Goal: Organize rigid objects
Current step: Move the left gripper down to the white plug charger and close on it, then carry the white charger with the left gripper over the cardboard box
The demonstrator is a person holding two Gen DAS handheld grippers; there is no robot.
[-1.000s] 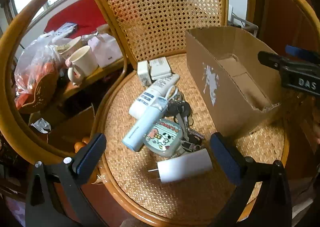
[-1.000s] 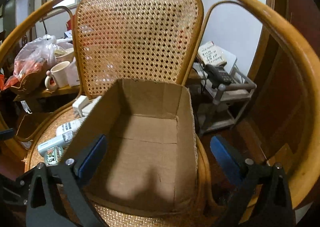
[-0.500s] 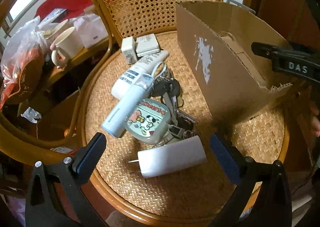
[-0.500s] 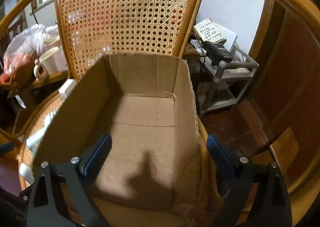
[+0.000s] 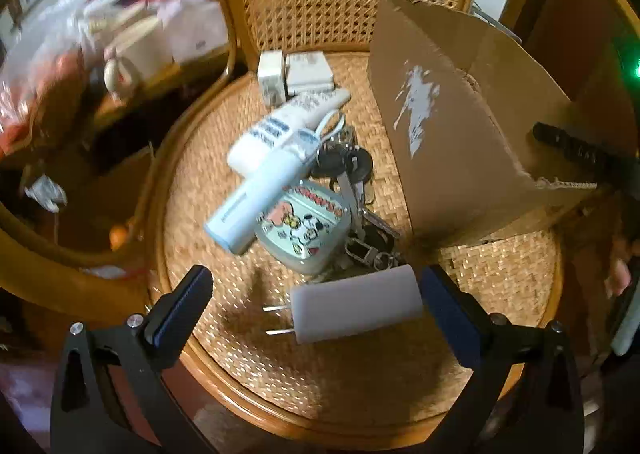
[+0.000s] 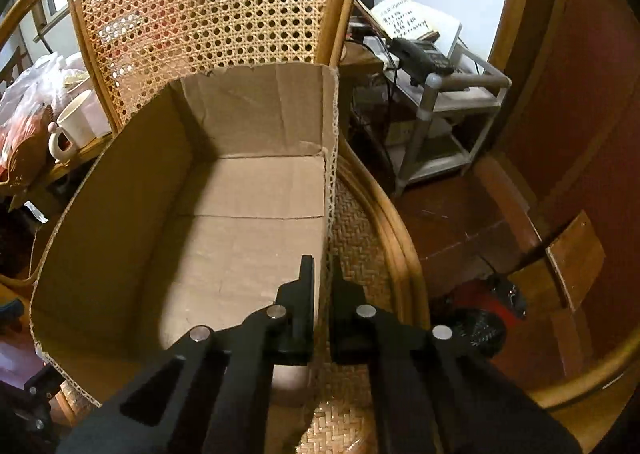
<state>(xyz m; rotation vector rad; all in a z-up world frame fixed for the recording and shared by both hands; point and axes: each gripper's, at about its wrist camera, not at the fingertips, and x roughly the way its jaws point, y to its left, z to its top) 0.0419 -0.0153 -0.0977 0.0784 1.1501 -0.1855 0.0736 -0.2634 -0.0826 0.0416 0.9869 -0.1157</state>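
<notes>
While the right gripper stands clamped on the right-hand wall of the cardboard box, one finger inside and one outside, the left gripper hangs with its fingers spread wide over the white charger, gripping nothing. The charger lies on the woven seat of the chair near its front edge, prongs pointing to the picture's left, and its far end sits just beside the right finger pad. Behind it the rest of the clutter is heaped together: a cartoon-printed case, a bunch of keys, a pale blue tube lying across a white tube, and two small white adapters by the chair back. The box is empty and looks slightly tipped, its near corner close to the pile. The main risk is an off-centre close: the charger sits nearer one pad, so the other could shove it sideways and spin it toward the seat edge, where it might drop to the floor. Its smooth sides may slip from a shallow pinch. The thin cardboard wall could also buckle or tear under the clamp, letting the box swing into the keys.
</notes>
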